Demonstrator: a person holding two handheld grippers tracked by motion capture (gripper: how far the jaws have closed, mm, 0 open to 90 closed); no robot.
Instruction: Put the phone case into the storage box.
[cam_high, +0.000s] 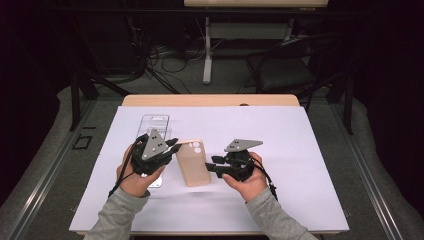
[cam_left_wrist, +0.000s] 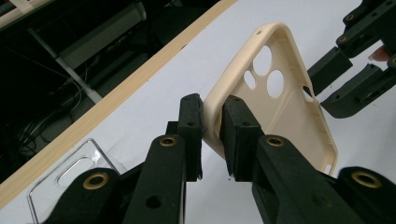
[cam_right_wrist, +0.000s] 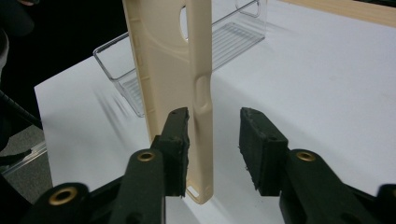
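A: Where does the beige phone case (cam_high: 193, 162) lie?
B: Over the white table cover (cam_high: 300, 150), tilted, beside the clear tray (cam_high: 152, 125).
A: The grippers?
B: Left gripper (cam_left_wrist: 212, 135) clamps its edge; right gripper (cam_right_wrist: 212, 149) gapes around its side.

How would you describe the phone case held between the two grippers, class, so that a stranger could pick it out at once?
Start at the white sheet covering the table, then look between the left gripper and the right gripper. There is the beige phone case, its edge clamped by the left gripper. Unlike the clear plastic tray beside it, it is opaque, with round camera holes.
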